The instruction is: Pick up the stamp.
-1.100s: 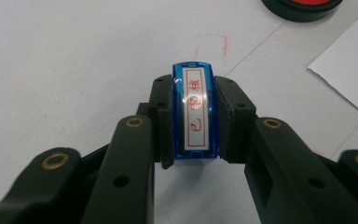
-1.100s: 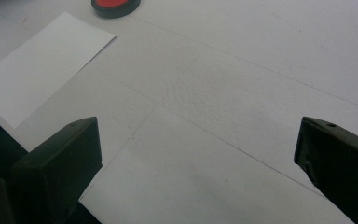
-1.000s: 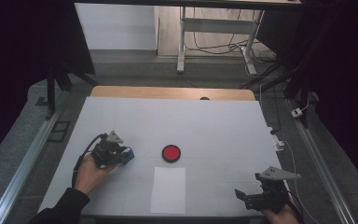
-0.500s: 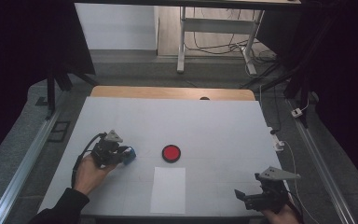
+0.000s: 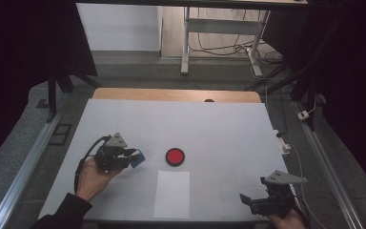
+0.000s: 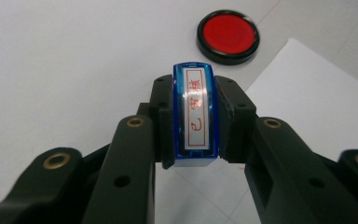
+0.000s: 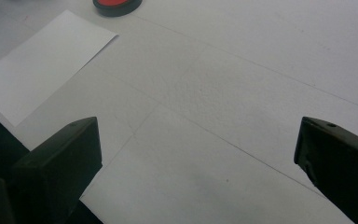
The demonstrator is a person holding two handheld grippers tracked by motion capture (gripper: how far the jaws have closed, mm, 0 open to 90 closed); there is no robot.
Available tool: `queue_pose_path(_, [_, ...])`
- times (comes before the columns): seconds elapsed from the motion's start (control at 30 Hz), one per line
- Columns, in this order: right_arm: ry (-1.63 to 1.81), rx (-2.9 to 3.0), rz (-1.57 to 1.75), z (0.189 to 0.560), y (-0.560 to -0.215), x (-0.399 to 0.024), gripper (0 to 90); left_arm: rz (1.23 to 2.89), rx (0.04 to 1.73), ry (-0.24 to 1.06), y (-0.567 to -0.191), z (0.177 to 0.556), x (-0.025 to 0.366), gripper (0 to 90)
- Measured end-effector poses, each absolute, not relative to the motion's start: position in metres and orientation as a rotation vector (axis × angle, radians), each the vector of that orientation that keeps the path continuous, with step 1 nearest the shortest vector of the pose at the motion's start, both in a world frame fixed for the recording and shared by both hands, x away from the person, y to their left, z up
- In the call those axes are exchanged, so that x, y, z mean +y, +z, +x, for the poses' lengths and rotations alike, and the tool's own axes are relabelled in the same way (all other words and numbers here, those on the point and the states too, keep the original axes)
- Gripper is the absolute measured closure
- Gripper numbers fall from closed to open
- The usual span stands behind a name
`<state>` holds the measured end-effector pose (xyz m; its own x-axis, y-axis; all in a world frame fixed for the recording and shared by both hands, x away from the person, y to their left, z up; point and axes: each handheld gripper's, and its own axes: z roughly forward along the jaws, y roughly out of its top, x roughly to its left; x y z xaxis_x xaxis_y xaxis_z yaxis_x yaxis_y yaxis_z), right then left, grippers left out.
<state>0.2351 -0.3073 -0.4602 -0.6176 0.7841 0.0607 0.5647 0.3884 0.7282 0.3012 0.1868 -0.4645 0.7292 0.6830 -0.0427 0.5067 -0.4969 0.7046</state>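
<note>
My left gripper (image 5: pixel 132 157) (image 6: pixel 195 123) is shut on a blue stamp (image 6: pixel 195 116) (image 5: pixel 137 158) with a silver label in red characters, held a little above the table at the left. Just beyond it lies a round red ink pad (image 5: pixel 175 156) (image 6: pixel 227 36) in a black rim. A white sheet of paper (image 5: pixel 172 193) (image 6: pixel 307 93) (image 7: pixel 42 65) lies flat near the front edge, right of the stamp. My right gripper (image 5: pixel 249 200) (image 7: pixel 196 158) rests at the front right corner, jaws wide open with bare table between them.
The white table (image 5: pixel 219 129) has a wooden strip (image 5: pixel 171 95) along its far edge. Metal rails (image 5: pixel 26 164) run along both sides. Cables and a small white box (image 5: pixel 304 114) lie on the floor at the right.
My left hand has lifted the stamp slightly and carried it a little toward the red pad. The right gripper has stayed where it was.
</note>
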Motion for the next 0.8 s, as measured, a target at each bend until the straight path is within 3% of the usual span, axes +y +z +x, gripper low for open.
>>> queue_pose_path(0.8, [1.059, 2.359, 1.192, 0.236, -0.460, -0.307, 1.1, 2.158, 0.720, 0.264, -0.434, 0.292, 0.162, 70.5])
